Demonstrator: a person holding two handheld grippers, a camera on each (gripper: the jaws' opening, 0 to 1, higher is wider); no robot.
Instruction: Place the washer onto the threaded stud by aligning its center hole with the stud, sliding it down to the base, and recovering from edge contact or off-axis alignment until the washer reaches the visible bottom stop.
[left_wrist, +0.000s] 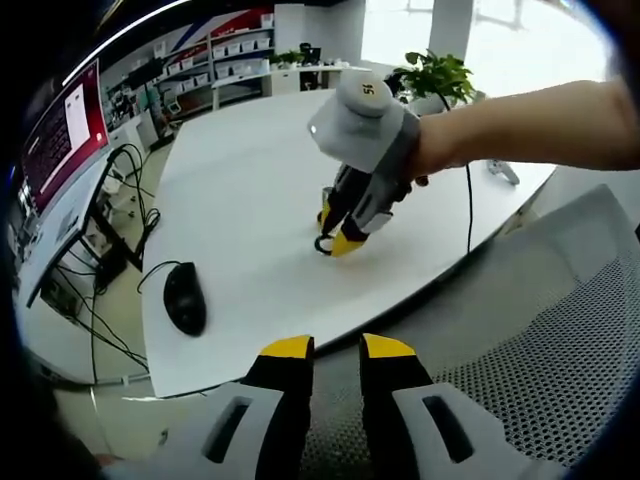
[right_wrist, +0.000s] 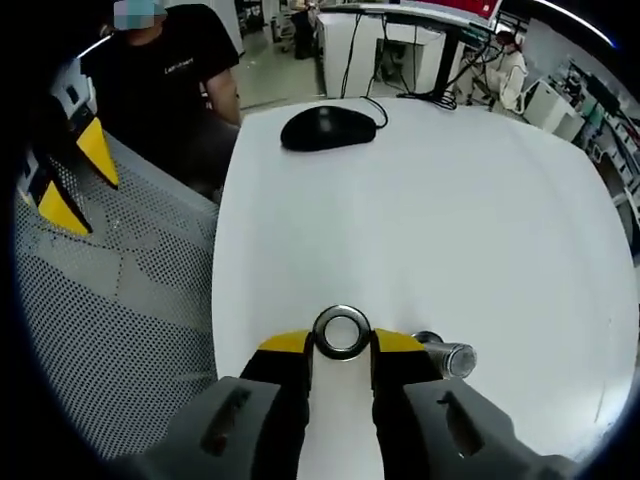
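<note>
A steel washer (right_wrist: 341, 313) sits pinched between the yellow tips of my right gripper (right_wrist: 341, 345), low over the white table (right_wrist: 450, 220). The threaded stud (right_wrist: 447, 357), a short shiny metal post, is just right of the right jaw, apart from the washer; I cannot tell whether it stands or lies. In the left gripper view a hand holds the right gripper (left_wrist: 335, 235) tips-down at the table, with the dark ring of the washer (left_wrist: 322, 243) at its tips. My left gripper (left_wrist: 337, 350) hangs open off the table's edge, above a mesh chair, and its yellow tips (right_wrist: 78, 180) stand apart.
A black mouse (right_wrist: 328, 127) (left_wrist: 185, 298) lies on the table with its cable trailing off. A grey mesh chair (right_wrist: 110, 300) (left_wrist: 560, 340) is beside the table edge. A person in a black shirt (right_wrist: 185, 70) sits nearby. A potted plant (left_wrist: 437, 72) and a monitor (left_wrist: 65, 130) border the table.
</note>
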